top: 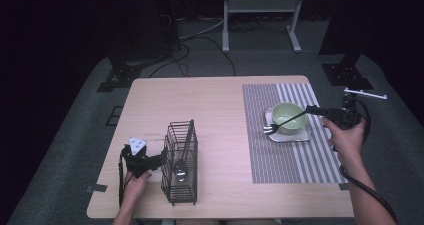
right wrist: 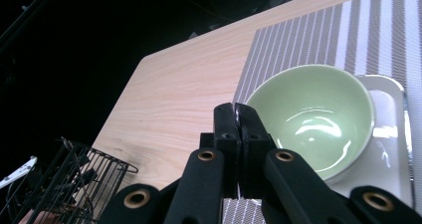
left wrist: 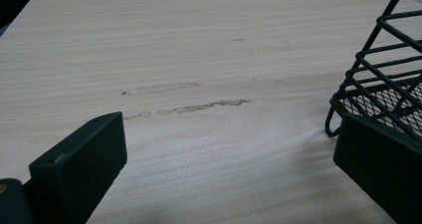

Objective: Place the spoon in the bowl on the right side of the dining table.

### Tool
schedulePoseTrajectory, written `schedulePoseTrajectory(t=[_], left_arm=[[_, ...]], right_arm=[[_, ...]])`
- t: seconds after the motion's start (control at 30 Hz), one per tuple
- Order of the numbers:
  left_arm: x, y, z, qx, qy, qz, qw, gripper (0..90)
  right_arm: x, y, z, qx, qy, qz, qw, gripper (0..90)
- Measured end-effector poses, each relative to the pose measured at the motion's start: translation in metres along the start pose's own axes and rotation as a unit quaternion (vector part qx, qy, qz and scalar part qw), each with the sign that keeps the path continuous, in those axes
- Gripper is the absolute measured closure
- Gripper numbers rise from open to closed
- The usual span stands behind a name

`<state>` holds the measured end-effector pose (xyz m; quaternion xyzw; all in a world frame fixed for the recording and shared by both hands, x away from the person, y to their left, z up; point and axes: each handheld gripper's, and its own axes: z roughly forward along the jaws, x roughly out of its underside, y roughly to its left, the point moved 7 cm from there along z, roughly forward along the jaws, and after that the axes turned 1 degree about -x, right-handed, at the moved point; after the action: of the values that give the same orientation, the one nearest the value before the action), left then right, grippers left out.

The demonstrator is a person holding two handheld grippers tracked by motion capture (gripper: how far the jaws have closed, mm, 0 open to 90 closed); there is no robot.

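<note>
A: What is the counter (top: 215, 105) like?

B: It is pale wood with soft lines in it. Just ahead of the left tongs (left wrist: 224, 154) there are some thin rubbed marks (left wrist: 199, 106) in the wood.

A: Are the left tongs spread?

B: Yes, wide apart with nothing between them. The black wire basket (top: 181, 162) stands right beside them, and one tong tip sits at its bottom corner. A spoon (top: 181, 160) stands inside it.

A: And the right tongs (right wrist: 238, 122)?

B: Pressed together, pinching the thin handle of a black fork (top: 287, 121). The fork slants out from them, over the green bowl (top: 288, 117), and its prongs hang near the edge of the white tray (top: 292, 135) under the bowl.

A: What is under the tray?

B: A striped grey and white mat (top: 295, 155), just below the right tongs.

A: And the room?

B: Dark. A grey carpet floor (top: 260, 60), black stands and cables, and a white frame (top: 262, 15) far beyond the tongs.
</note>
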<state>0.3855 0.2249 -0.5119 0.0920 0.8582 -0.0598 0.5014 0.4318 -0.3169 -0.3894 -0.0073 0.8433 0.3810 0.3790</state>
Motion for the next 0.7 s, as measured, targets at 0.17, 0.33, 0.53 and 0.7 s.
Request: schedulePoseTrajectory(t=[0.17,0.33,0.53,0.7], left_arm=[[0.000,0.000,0.000,0.000,0.000,0.001,1.0000,0.0],[0.000,0.000,0.000,0.000,0.000,0.000,1.0000,0.0],[0.000,0.000,0.000,0.000,0.000,0.001,1.0000,0.0],[0.000,0.000,0.000,0.000,0.000,0.001,1.0000,0.0]], right_arm=[[-0.001,-0.007,-0.002,0.006,-0.006,0.008,0.9999,88.6],[-0.002,-0.012,-0.005,0.010,-0.014,0.017,0.9997,88.6],[-0.005,-0.016,-0.010,0.012,-0.026,0.023,0.9993,88.6],[-0.008,-0.019,-0.014,0.016,-0.034,0.028,0.9989,88.6]])
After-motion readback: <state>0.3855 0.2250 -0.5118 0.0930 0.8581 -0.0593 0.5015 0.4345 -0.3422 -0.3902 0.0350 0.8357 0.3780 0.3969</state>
